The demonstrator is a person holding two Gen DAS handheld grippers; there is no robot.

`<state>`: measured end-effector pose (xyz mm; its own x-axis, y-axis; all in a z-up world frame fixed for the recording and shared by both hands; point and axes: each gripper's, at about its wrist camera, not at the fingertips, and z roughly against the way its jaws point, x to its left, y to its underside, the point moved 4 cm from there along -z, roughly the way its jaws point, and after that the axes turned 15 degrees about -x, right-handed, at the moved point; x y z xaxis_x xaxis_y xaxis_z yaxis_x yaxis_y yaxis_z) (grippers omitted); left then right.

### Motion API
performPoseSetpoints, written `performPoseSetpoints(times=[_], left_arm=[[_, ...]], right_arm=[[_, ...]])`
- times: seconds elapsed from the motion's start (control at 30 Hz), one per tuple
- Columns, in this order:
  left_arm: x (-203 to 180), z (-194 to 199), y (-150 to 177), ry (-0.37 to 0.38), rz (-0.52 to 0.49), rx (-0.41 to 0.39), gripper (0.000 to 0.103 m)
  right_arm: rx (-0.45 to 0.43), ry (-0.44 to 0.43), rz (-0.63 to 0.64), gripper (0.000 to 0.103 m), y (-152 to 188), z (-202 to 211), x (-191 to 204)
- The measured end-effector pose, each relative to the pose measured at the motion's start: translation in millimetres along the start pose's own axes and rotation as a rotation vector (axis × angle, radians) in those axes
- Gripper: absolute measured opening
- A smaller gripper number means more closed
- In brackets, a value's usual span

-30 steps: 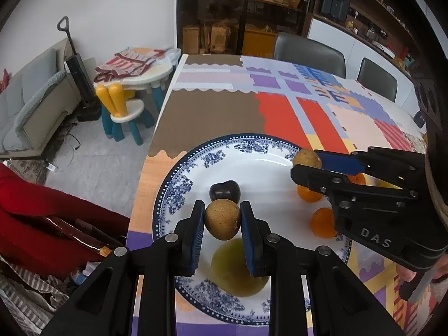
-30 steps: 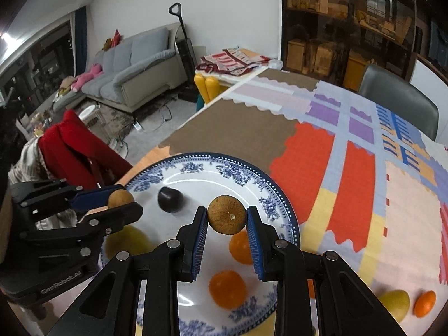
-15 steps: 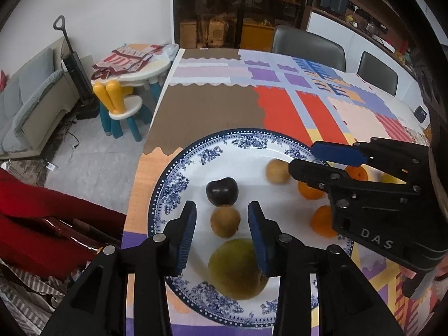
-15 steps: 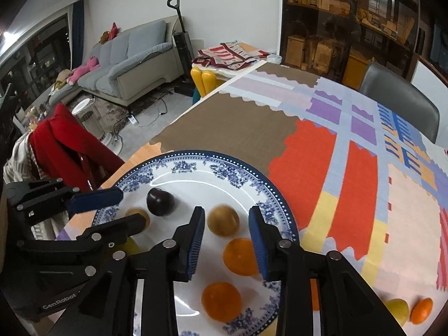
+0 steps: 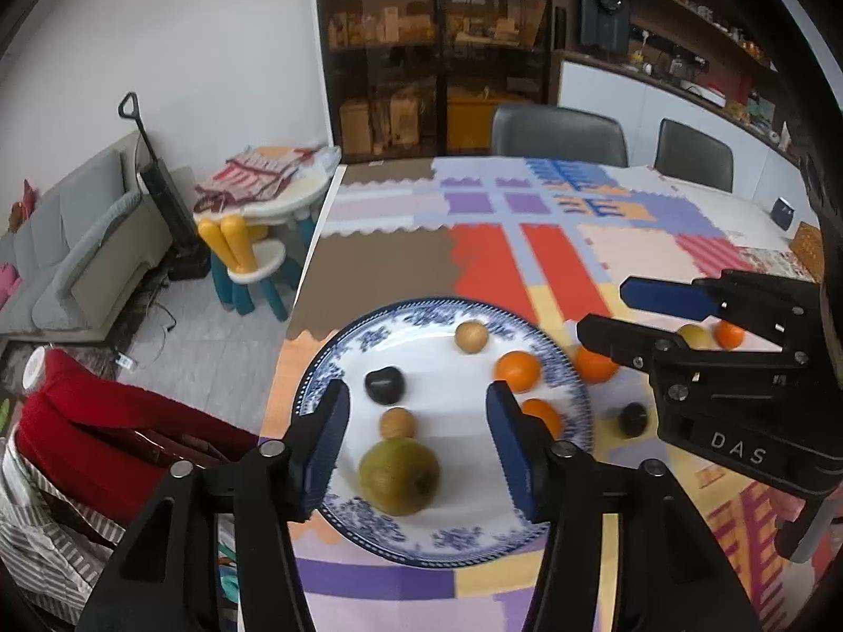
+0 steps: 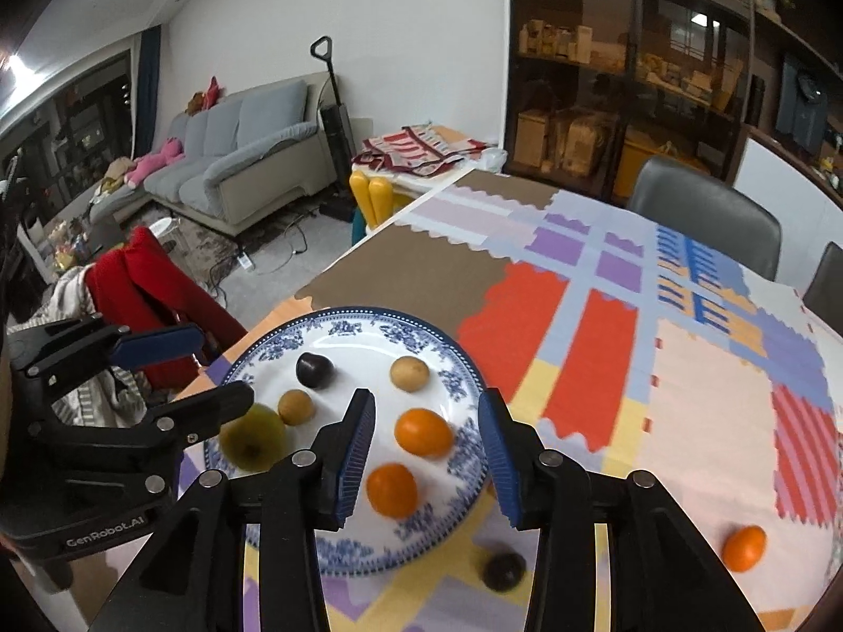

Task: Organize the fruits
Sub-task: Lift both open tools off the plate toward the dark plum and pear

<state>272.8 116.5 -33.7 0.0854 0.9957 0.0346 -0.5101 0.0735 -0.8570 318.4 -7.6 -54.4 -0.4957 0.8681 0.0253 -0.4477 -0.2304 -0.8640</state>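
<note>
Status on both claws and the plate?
Left claw, right claw: both opening, empty, above the plate. Six fruits on plate. Dark fruit and orange off plate. Nothing in the way.

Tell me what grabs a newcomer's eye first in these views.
The blue-and-white plate near the table's corner, holding a green pear, a dark plum, two tan fruits and two oranges. Next, the left claw and right claw above it, both opening with nothing between the pads. Then the loud patchwork tablecloth, with a stray orange and a dark fruit off the plate.
</note>
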Motion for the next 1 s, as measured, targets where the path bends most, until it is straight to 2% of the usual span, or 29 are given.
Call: performPoseSetpoints(times=[0.07, 0.13, 0.27, 0.37, 0.6, 1.0], left_arm=[[-8.0, 10.0, -4.6, 0.002, -0.007, -0.02, 0.056], [-16.8, 19.3, -8.1, 0.005, -0.018, -0.035, 0.058], [-31.1, 33.1, -12.0, 0.01, -0.024, -0.062, 0.06], [-41.0, 41.8, -13.3, 0.016, -0.011, -0.076, 0.062], [-62.4, 51.6, -14.9, 0.024, 0.027, -0.087, 0.07], [-106.0, 55.5, -4.1, 0.05, 0.016, -0.084, 0.072]], right_arm=[[-0.016, 0.0, -0.009, 0.043, 0.2, 13.1, -3.7], [-0.027, 0.005, -0.019, 0.05, 1.7, 25.5, -7.7], [-0.054, 0.029, -0.023, 0.052, 5.9, 48.5, -16.3], [-0.074, 0.047, -0.042, 0.06, 9.5, 63.2, -24.7], [-0.095, 0.078, -0.067, 0.06, 18.0, 90.7, -42.7], [-0.15, 0.166, -0.075, 0.063, 33.7, 130.8, -79.1]])
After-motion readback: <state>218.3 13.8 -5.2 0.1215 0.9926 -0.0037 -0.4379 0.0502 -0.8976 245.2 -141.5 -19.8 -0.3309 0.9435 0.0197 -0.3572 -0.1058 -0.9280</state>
